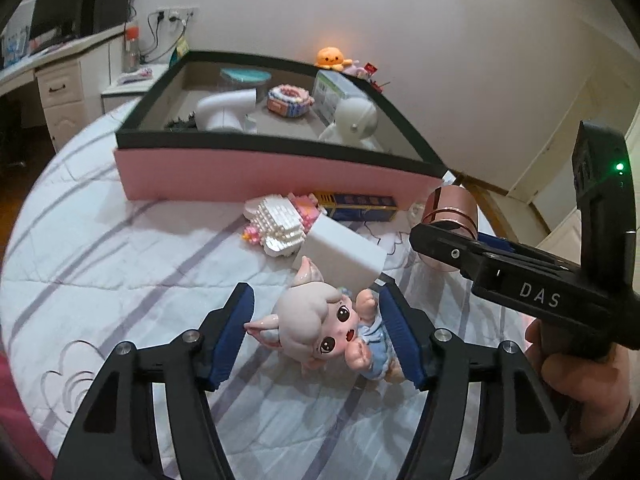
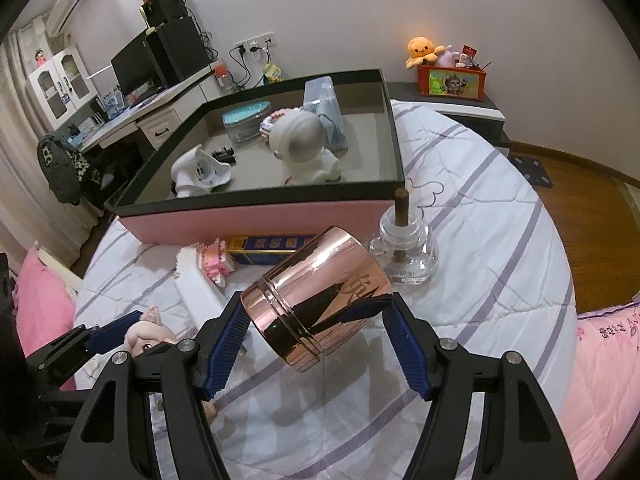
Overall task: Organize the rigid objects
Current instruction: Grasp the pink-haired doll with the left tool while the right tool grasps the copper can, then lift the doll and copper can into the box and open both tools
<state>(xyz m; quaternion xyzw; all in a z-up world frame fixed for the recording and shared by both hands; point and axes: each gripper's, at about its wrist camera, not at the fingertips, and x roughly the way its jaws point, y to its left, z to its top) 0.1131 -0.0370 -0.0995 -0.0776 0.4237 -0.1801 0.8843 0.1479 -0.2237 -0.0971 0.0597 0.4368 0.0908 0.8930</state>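
Observation:
A pink-sided box with a black rim (image 1: 256,142) (image 2: 260,198) stands on the bed and holds several objects. My left gripper (image 1: 316,332) is open around a pink-haired doll figure (image 1: 320,324) lying on the quilt; the doll also shows in the right wrist view (image 2: 148,334). My right gripper (image 2: 316,336) is shut on a rose-gold metal can (image 2: 320,292) and holds it tilted above the quilt; the can also shows in the left wrist view (image 1: 452,216).
On the quilt lie a white block (image 1: 340,252), a white-and-pink brick model (image 1: 280,220), a blue-and-yellow box (image 1: 360,204) and a clear glass bottle (image 2: 404,248). A desk with monitors stands at the left. An orange plush (image 2: 424,50) sits on a nightstand.

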